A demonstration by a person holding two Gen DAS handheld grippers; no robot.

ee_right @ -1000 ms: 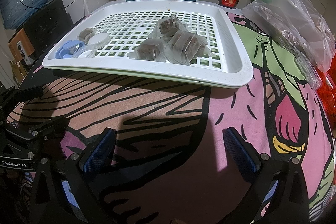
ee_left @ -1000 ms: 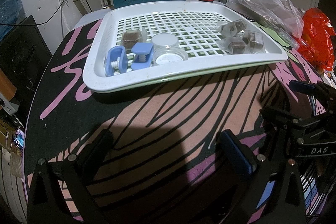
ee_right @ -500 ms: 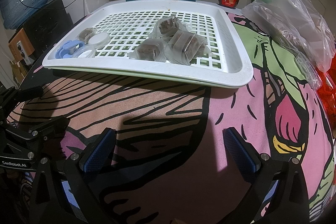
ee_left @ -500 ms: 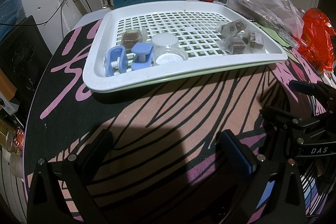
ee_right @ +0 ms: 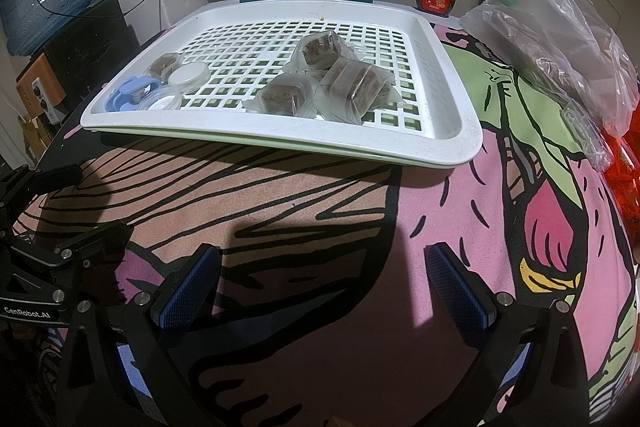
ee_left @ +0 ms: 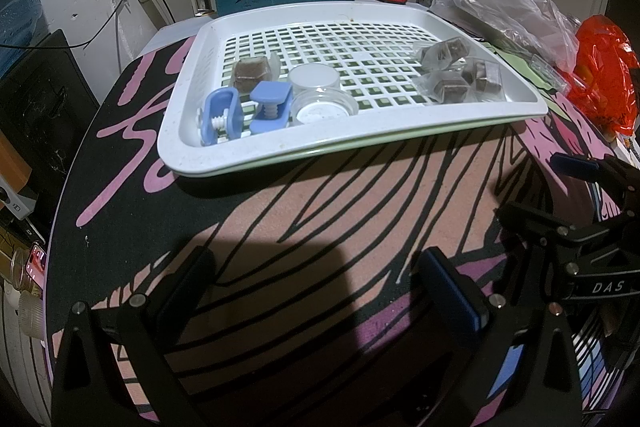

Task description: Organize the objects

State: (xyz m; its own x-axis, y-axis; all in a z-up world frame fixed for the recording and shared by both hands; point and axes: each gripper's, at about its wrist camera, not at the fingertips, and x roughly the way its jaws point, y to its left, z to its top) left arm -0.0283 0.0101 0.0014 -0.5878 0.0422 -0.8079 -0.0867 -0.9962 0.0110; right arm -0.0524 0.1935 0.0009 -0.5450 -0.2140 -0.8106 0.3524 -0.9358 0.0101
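Left hand-held gripper and right hand-held gripper both hovering over the patterned table, jaws spread wide, gripping nothing. White slotted tray sitting ahead, long axis running left-right. Three wrapped brown cakes clustering at its right; wrappers blurring their outlines. Blue clamps and two clear round containers crowding its left, partly hiding a fourth cake

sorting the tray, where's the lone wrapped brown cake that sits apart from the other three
In the left wrist view the lone wrapped brown cake lies in the white slotted tray's left half, behind the blue plastic screw clamps and left of the round clear lid.
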